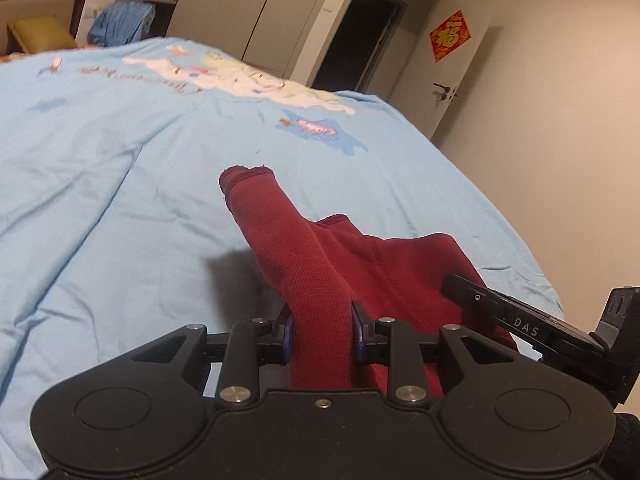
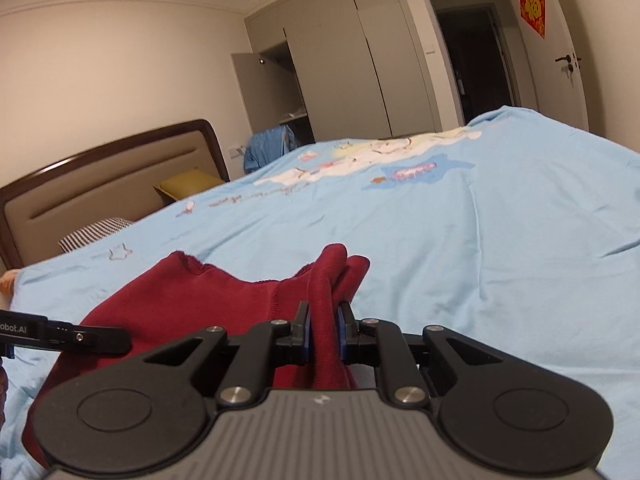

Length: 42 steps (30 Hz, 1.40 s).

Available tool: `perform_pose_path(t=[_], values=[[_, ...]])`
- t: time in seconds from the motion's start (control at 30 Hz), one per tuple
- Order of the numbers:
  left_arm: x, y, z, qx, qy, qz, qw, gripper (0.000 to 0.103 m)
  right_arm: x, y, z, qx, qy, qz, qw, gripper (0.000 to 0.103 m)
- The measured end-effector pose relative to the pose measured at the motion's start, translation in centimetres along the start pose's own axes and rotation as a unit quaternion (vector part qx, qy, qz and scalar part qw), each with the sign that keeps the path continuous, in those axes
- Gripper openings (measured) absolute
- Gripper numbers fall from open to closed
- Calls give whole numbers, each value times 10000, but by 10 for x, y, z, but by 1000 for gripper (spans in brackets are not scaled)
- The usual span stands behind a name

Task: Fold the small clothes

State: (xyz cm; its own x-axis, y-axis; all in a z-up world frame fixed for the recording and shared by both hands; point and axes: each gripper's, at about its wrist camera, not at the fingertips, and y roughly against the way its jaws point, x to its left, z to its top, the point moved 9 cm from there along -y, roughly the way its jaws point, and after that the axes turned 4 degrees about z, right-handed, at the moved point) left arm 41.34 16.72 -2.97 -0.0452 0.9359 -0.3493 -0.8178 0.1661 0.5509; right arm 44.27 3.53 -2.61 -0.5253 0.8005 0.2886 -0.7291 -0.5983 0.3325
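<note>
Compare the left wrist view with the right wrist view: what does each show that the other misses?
Only the left wrist view shows the left gripper shut on a long ribbed part of the red garment.

Only the right wrist view shows the right gripper shut on a bunched fold of it, the checked pillow and the open wardrobe door.

Both show the garment stretched between the grippers, the blue printed bedspread, the headboard, the dark doorway and the red door decoration.

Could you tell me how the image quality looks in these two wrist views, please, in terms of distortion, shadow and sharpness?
Left wrist view: strong fisheye bending, the bedspread tilted, soft dark shadow beside the red garment held in the left tongs. Right wrist view: dark corner vignetting, curved walls, even indoor light without glare, distant wardrobe slightly soft; the right tongs sharp.
</note>
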Motion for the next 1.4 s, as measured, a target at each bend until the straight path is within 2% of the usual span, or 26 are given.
perform_pose_path(t=[0.13, 0.33, 0.4, 0.5, 0.53, 0.57, 0.7, 0.77, 0.9, 1.07, 1.13, 1.4], values=[[15, -14, -17, 131, 146, 93, 9998, 31, -13, -5, -12, 103, -125, -149, 9998, 16], [21, -22, -24, 179, 200, 277, 9993, 39, -17, -3, -23, 208, -60, -329, 9992, 26], [19, -22, -23, 178, 159, 350, 9991, 43, -16, -1, -22, 193, -44, -353, 9992, 29], [13, -17, -23, 177, 102, 437, 9988, 54, -13, 4, -18, 153, 29, -415, 9990, 31], [12, -16, -21, 159, 87, 463, 9988, 61, -13, 7, -17, 130, 49, -428, 9990, 36], [10, -13, -20, 119, 62, 495, 9987, 68, -12, 10, -15, 102, 61, -445, 9989, 45], [2, -1, -15, -58, -80, 612, 9981, 81, -10, 24, -7, -56, 104, -503, 9987, 62], [-2, 7, -11, -170, -136, 675, 9975, 91, -7, 33, -1, -146, 120, -538, 9984, 76], [-11, 28, -2, -484, -222, 804, 9953, 101, 1, 55, 9, -375, 137, -527, 9978, 87], [-26, 55, 4, -813, -402, 975, 9911, 102, 15, 86, 20, -648, 297, -504, 9962, 100], [-33, 68, 3, -952, -469, 1028, 9890, 102, 23, 100, 23, -762, 354, -464, 9954, 103], [-65, 126, -16, -1431, -742, 1131, 9804, 102, 49, 159, 24, -1052, 570, -460, 9917, 103]])
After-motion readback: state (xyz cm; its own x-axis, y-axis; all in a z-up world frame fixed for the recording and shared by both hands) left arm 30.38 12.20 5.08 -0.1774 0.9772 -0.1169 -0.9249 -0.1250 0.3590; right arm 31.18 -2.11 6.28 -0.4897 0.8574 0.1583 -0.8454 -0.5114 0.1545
